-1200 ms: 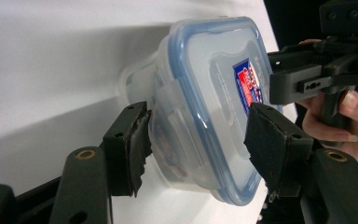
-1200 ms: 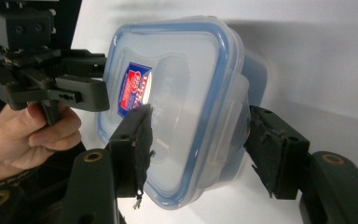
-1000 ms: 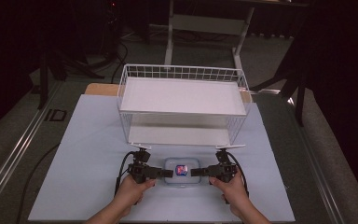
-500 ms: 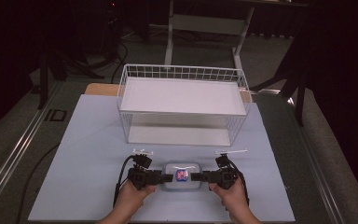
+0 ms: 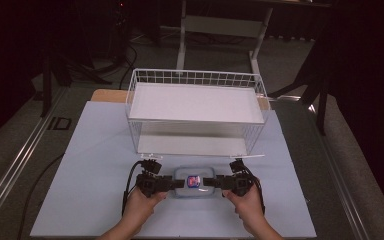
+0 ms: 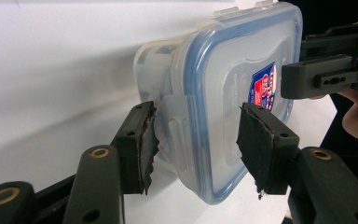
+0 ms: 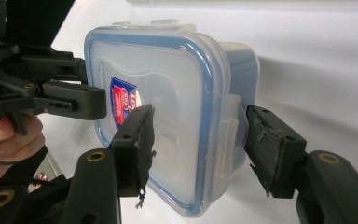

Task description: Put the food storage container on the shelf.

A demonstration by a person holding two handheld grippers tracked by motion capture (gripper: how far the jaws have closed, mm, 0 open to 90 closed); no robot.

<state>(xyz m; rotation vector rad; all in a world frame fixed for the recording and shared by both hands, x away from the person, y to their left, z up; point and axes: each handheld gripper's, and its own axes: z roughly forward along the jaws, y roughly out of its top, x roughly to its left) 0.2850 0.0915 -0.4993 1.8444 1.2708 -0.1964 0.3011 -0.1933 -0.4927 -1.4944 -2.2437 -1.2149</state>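
Observation:
A clear plastic food container (image 5: 195, 188) with a blue-sealed lid and a red and blue label lies on the white tabletop (image 5: 95, 150), near its front edge. My left gripper (image 5: 177, 183) is shut on its left end. In the left gripper view, the container (image 6: 228, 93) has one pad on the lid and the other at the latch side, between the jaws of my left gripper (image 6: 196, 149). My right gripper (image 5: 210, 182) grips the opposite end the same way: its jaws (image 7: 200, 149) close across the lid and latch flap of the container (image 7: 168, 93).
A white wire basket (image 5: 195, 77) with a white panel across its top stands just behind the container. Dark floor, a rail at the left (image 5: 20, 160) and desk legs (image 5: 182, 40) surround the table.
The container and both grippers stay almost in place. The hands have drawn slightly toward the bottom edge of the high view.

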